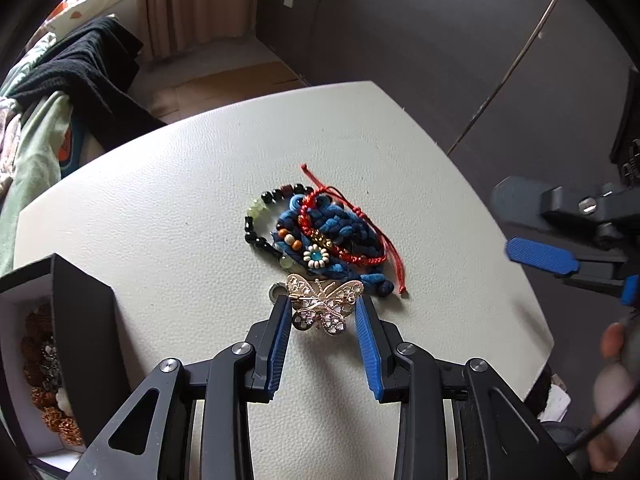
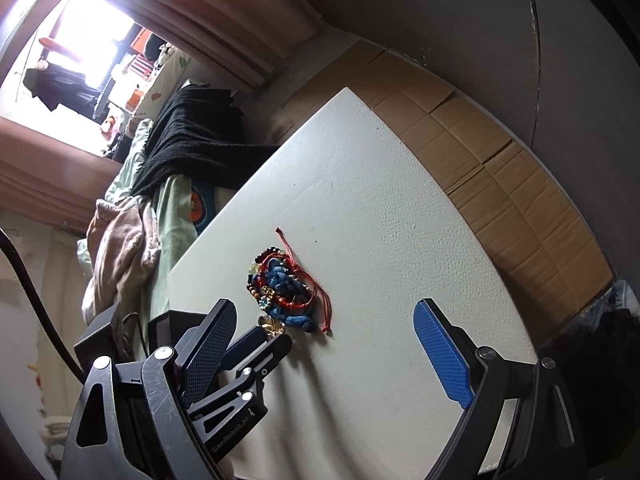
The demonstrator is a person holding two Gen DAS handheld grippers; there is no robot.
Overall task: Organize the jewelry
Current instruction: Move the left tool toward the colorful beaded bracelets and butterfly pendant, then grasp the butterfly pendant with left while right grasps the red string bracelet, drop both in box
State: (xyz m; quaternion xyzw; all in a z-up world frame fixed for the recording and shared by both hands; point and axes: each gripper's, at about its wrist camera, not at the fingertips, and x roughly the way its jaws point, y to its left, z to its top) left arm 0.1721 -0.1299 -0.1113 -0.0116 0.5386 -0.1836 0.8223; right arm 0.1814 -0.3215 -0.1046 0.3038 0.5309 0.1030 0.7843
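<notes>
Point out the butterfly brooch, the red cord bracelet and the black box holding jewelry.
butterfly brooch [image 1: 325, 304]: left wrist view, on its gold body between the wings.
red cord bracelet [image 1: 362, 258]: left wrist view, on its braided band.
black box [image 1: 82, 320]: left wrist view, on its dark outer wall.

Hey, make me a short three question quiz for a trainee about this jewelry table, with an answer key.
1. True or false: the butterfly brooch lies between the fingers of the left gripper.
2. Multiple choice: where is the red cord bracelet? A) inside the black box B) on top of the jewelry pile C) hanging from the right gripper
3. Fill in: the black box at the table edge already holds brown ____.

Key:
1. True. The brooch sits between the two blue pads.
2. B. It lies over the blue braided bracelet.
3. Beads. The right gripper is open and holds nothing.
</notes>
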